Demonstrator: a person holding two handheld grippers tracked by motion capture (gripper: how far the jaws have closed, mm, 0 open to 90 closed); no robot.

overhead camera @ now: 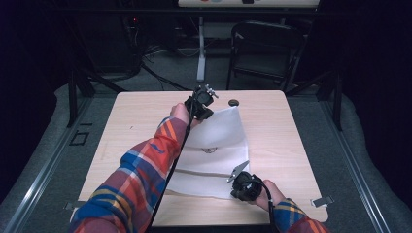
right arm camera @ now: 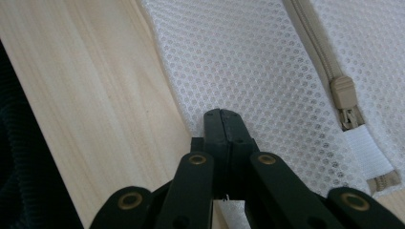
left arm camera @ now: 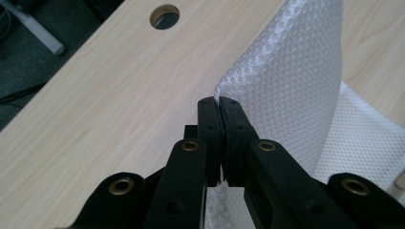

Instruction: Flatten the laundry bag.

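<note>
A white mesh bag [overhead camera: 214, 155] lies mid-tabletop [overhead camera: 131, 136], pinched at two edges by a person w/ plaid sleeves [overhead camera: 141, 179]. The left claw [overhead camera: 203, 108], at the bag's far end, is clamped shut on the mesh & holds that corner lifted off the wood; in the left gripper view the left claw [left arm camera: 220, 102] has its jaws pressed together w/ the bag [left arm camera: 286, 86] curling upright beside them, the rest of it flat below at right. A round hole [left arm camera: 165, 16] sits in the tabletop [left arm camera: 110, 95] beyond. The right claw [overhead camera: 239, 171], near the front edge, is closed on the bag's near side; in the right gripper view the right claw [right arm camera: 223, 114] bites the mesh [right arm camera: 229, 62] just at its border w/ bare wood [right arm camera: 81, 95]. A tan zipper [right arm camera: 313, 40] runs along the bag, its pull [right arm camera: 346, 100] next to a white tab [right arm camera: 367, 150]. A folding chair [overhead camera: 265, 46] stands beyond the tabletop.
</note>
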